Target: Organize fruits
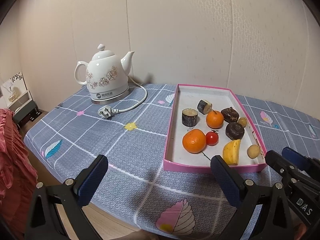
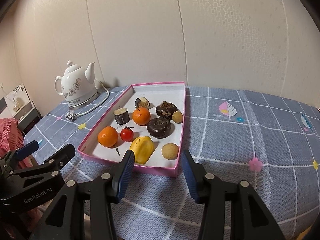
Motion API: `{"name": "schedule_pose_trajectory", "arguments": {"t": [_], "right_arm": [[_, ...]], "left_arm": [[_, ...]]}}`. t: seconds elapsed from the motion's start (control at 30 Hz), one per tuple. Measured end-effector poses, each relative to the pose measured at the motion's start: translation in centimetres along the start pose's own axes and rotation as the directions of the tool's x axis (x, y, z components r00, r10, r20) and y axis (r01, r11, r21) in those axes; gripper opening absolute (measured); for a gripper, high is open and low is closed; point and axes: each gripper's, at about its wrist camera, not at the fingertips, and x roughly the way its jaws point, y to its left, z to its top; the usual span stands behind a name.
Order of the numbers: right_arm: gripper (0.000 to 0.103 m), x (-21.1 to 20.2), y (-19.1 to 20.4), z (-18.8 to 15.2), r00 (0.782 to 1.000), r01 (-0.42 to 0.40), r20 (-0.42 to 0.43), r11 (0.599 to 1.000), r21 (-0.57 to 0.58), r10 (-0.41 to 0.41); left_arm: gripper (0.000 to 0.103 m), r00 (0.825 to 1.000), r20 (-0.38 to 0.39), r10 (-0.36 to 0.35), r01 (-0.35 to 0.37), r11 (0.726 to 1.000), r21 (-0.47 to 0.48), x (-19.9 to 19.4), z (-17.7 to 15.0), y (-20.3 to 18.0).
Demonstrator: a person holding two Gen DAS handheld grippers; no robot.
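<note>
Both hand-held grippers, left (image 1: 159, 173) and right (image 2: 158, 167), hover empty, jaws apart.

A shallow pink-rimmed tray (image 2: 181, 124) lies flat on the table and holds all the fruit; two oranges (image 2: 107, 136) (image 2: 141, 116) sit toward its left side with a small red tomato (image 2: 126, 134) between them; a yellow star fruit (image 2: 142, 149) lies at the near edge beside a round tan fruit (image 2: 170, 151). Behind these rest two dark brown water chestnuts (image 2: 159, 127) (image 2: 166, 109), a second small tan fruit (image 2: 177, 117) against the right wall, and two short dark-skinned sugarcane pieces (image 2: 121, 116) (image 2: 142, 102); one stands on end, the other is tilted.
</note>
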Motion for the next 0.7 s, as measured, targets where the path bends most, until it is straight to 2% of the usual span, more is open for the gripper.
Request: {"name": "schedule_pose_trajectory", "arguments": {"t": [0.7], "right_arm": [[0.049, -0.07, 0.04, -0.01, 1.000, 0.001, 0.003, 1.000, 0.003, -0.001]], "left_arm": [[0.103, 1.000, -0.005, -0.004, 0.004, 1.000, -0.011, 0.09, 0.03, 0.08]]}}
